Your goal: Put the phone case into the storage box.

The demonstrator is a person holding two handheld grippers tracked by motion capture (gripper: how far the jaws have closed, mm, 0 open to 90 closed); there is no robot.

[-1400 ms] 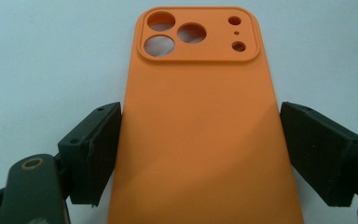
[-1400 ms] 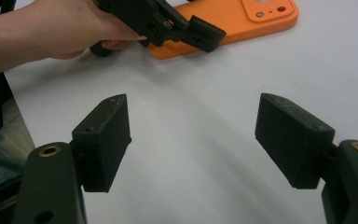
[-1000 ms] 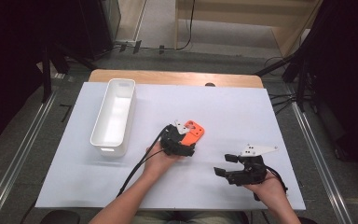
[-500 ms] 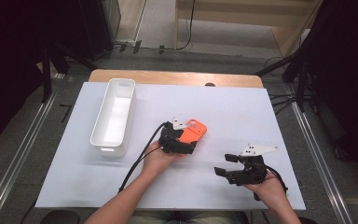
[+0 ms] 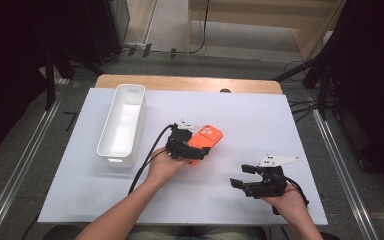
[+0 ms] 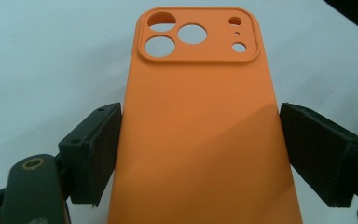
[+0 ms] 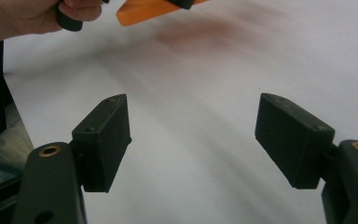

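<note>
An orange phone case [image 5: 208, 138] with camera cut-outs hangs a little above the white table sheet [image 5: 260, 120], near its middle. My left gripper [image 5: 194, 150] is shut on it. In the left gripper view the two black pads [image 6: 95, 154] press on the long sides of the case [image 6: 200, 121]. My right gripper [image 5: 243, 176] stands open low over the sheet at the front right. Nothing is between its jaws [image 7: 193, 140]. In the right gripper view the case [image 7: 144, 8] and the other hand show at the top left.
A long white bin [image 5: 115, 159] stands on the left part of the sheet, its long side running away from me. A wooden table edge [image 5: 180, 82] shows behind the sheet. The left gripper's cable [image 5: 147, 160] trails back along the forearm.
My left gripper has lifted the orange case a little off the sheet, and more of the case shows. The right gripper has kept still.
</note>
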